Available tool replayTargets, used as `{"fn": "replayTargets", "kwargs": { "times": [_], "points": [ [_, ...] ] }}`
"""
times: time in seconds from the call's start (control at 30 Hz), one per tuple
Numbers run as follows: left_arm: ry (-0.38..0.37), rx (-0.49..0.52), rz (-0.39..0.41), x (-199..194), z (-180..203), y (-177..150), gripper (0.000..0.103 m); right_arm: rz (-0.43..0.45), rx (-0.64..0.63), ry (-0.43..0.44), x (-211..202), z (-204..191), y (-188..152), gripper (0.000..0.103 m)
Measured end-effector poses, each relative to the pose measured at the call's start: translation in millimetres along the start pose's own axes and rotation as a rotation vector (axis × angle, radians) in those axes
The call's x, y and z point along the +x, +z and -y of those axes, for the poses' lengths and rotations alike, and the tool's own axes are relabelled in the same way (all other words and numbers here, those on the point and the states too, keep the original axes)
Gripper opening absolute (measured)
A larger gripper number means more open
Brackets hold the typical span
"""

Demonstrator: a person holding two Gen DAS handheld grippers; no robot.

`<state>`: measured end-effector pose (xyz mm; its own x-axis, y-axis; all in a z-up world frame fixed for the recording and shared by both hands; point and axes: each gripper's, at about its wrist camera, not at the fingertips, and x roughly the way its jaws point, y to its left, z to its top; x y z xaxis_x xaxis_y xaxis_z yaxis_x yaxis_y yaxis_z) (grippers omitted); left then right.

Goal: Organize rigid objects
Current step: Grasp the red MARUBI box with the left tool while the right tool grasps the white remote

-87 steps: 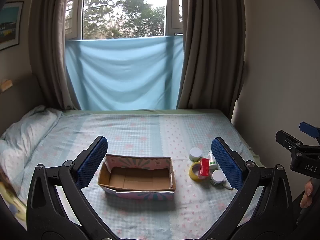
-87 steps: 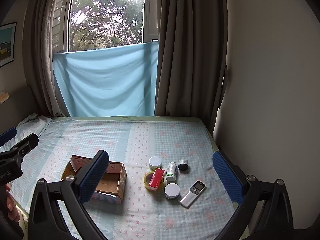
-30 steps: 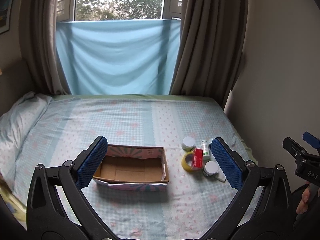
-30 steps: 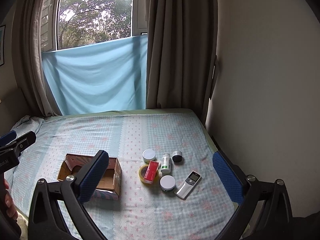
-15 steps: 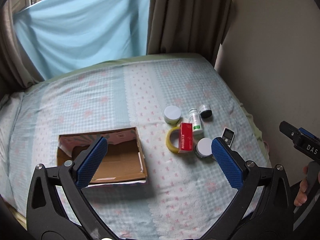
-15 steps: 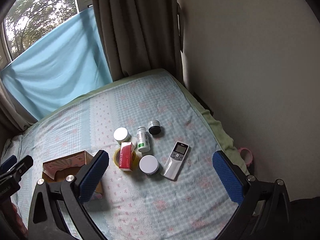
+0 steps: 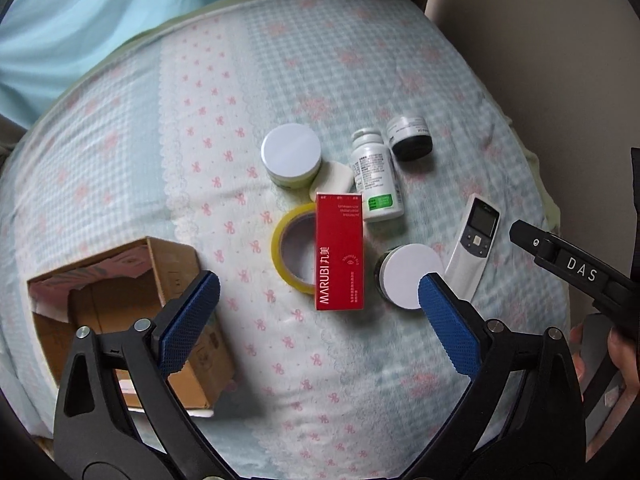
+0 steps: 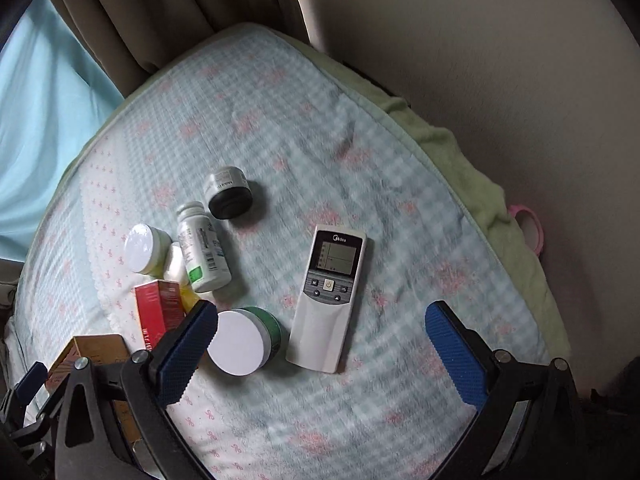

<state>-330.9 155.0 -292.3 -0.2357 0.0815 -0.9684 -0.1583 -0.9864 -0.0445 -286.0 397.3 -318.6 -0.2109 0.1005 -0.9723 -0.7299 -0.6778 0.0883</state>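
Note:
Several small objects lie on the bed. A red box (image 7: 340, 252) rests on a yellow tape roll (image 7: 290, 248). Around it are a white-lidded jar (image 7: 291, 154), a white pill bottle (image 7: 376, 178), a black-capped jar (image 7: 410, 140), a green jar with white lid (image 7: 408, 274) and a white remote (image 7: 474, 246). An open cardboard box (image 7: 120, 312) sits at the left. My left gripper (image 7: 318, 312) is open above the red box. My right gripper (image 8: 320, 344) is open above the remote (image 8: 330, 296); the green jar (image 8: 242, 340) is by its left finger.
The bed carries a checked sheet (image 7: 340, 60) with pink bows. A wall (image 8: 500, 60) and curtains (image 8: 180, 8) border its far and right sides. A green blanket edge (image 8: 480, 184) and a pink ring (image 8: 530, 228) lie by the wall.
Both grippers have tilted down and moved forward over the objects, which look much larger now. The window has left both views. Nothing on the bed has moved.

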Motion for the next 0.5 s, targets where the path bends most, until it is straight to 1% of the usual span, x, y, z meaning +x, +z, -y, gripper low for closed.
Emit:
{"fn": "replayTargets", "kwargs": {
  "times": [0.1, 0.23, 0.27, 0.3, 0.37, 0.43, 0.5],
  "points": [
    [0.004, 0.004, -0.056, 31.3, 0.1, 5.5, 0.099, -0.058, 0.029, -0.014, 36.3, -0.2, 0.6, 0.103],
    [0.007, 0.013, -0.112, 62.9, -0.2, 11.9, 0.099, -0.12, 0.076, -0.034, 74.6, 2.6, 2.2, 0.103],
    [0.002, 0.012, -0.127, 71.0, -0.6, 13.4, 0.099, -0.132, 0.087, -0.045, 82.2, 2.8, 2.6, 0.102],
    [-0.001, 0.011, -0.143, 79.5, -1.9, 15.6, 0.098, -0.146, 0.091, -0.056, 89.8, 2.8, 3.2, 0.097],
    [0.0, 0.015, -0.174, 94.5, -2.3, 17.7, 0.094, -0.176, 0.102, -0.076, 103.4, 3.0, 3.6, 0.096],
    [0.002, 0.021, -0.207, 106.9, -2.3, 19.1, 0.083, -0.201, 0.11, -0.087, 114.5, 3.2, 3.0, 0.095],
    [-0.003, 0.02, -0.228, 115.6, -2.2, 18.7, 0.081, -0.227, 0.115, -0.097, 123.8, 4.1, 1.7, 0.085]
  ]
}}
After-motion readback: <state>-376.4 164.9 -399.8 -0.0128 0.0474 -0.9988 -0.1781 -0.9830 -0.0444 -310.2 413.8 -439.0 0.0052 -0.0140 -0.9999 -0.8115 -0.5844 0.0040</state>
